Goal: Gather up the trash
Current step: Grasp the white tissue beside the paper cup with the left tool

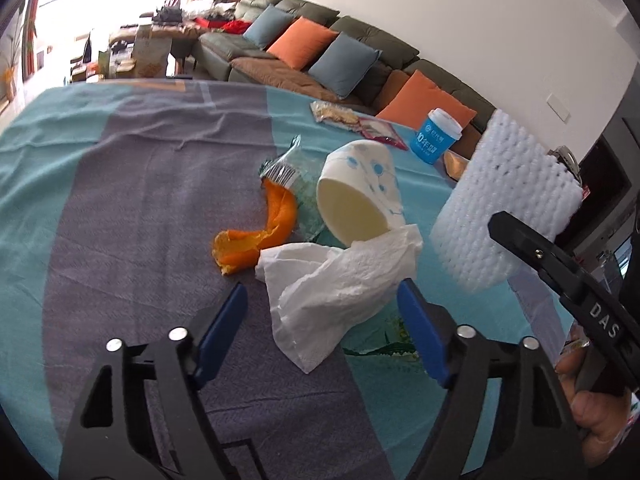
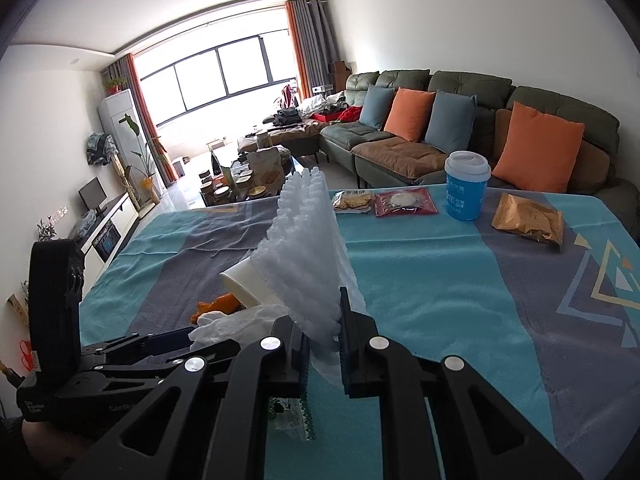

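Observation:
My left gripper (image 1: 324, 316) is open, its blue pads on either side of a crumpled white tissue (image 1: 336, 280) on the tablecloth. Behind the tissue lie an orange peel (image 1: 260, 236), a tipped paper cup (image 1: 360, 196) and a clear wrapper (image 1: 296, 172). My right gripper (image 2: 324, 340) is shut on a white foam fruit net (image 2: 308, 248) and holds it above the table; the net also shows in the left wrist view (image 1: 508, 200). A green-printed clear wrapper (image 2: 292, 416) lies under the right gripper.
At the table's far side stand a blue lidded cup (image 2: 466, 188), a cracker pack (image 2: 352, 202), a red packet (image 2: 404, 202) and a gold snack bag (image 2: 528, 220). The blue and grey tablecloth (image 2: 440, 300) covers the table. A sofa with cushions (image 2: 440, 120) is behind.

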